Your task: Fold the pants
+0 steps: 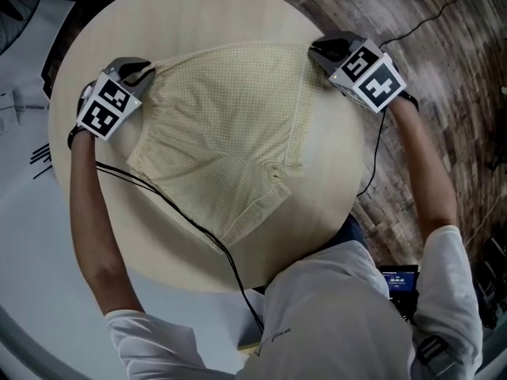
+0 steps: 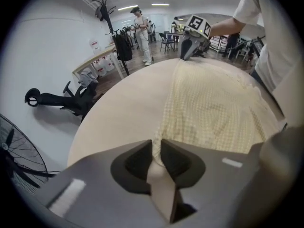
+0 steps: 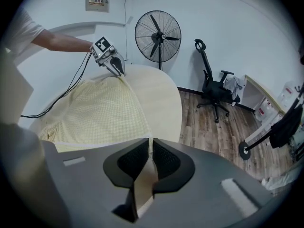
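The pale yellow checked shorts [image 1: 226, 145] lay spread flat on the round table [image 1: 198, 22], filling the middle of the head view, with the legs pointing toward the bottom of the frame. I judged the step in hand to be gripping the two far corners before the first fold. To do it well, I would want both corners raised together and level, with the edge between them taut, so the cloth came over toward me without bunching.

The left gripper [image 2: 156, 146], at the upper left of the head view, had its jaws drawn close with a pinch of the checked cloth between the pads. The right gripper [image 3: 151, 145], at the upper right, had its jaws almost together. It seemed to clamp the cloth's edge, though little fabric showed there.
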Action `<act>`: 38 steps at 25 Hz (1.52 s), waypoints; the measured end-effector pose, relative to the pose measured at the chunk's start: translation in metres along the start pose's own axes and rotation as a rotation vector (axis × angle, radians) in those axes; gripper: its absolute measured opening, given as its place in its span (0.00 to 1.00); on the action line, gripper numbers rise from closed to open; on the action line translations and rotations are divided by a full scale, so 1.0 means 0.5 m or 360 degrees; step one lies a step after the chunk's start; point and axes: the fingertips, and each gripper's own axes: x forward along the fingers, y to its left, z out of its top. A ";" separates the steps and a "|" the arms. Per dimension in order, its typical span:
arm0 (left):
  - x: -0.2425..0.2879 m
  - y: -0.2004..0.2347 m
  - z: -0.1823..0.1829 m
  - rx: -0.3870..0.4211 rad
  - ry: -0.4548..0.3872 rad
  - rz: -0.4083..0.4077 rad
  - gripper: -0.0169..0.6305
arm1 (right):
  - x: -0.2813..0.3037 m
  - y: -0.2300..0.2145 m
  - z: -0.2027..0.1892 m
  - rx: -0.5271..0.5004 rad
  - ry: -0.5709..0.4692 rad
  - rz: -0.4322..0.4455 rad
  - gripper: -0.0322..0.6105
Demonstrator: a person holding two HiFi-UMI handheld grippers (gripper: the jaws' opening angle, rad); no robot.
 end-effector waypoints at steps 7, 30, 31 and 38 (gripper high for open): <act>-0.031 0.001 0.009 -0.0040 -0.0099 0.0074 0.19 | -0.020 0.011 -0.017 -0.0021 0.0003 -0.0029 0.09; -0.152 -0.050 0.017 0.0009 -0.0168 0.0191 0.17 | -0.173 0.100 0.017 -0.0047 -0.0195 -0.0054 0.08; -0.157 -0.052 0.017 0.0012 -0.0171 0.0196 0.17 | -0.179 0.107 0.018 -0.0048 -0.0200 -0.0052 0.08; -0.174 -0.076 -0.001 0.0026 -0.0164 0.0187 0.17 | -0.206 0.156 0.029 -0.0112 -0.0178 -0.0062 0.08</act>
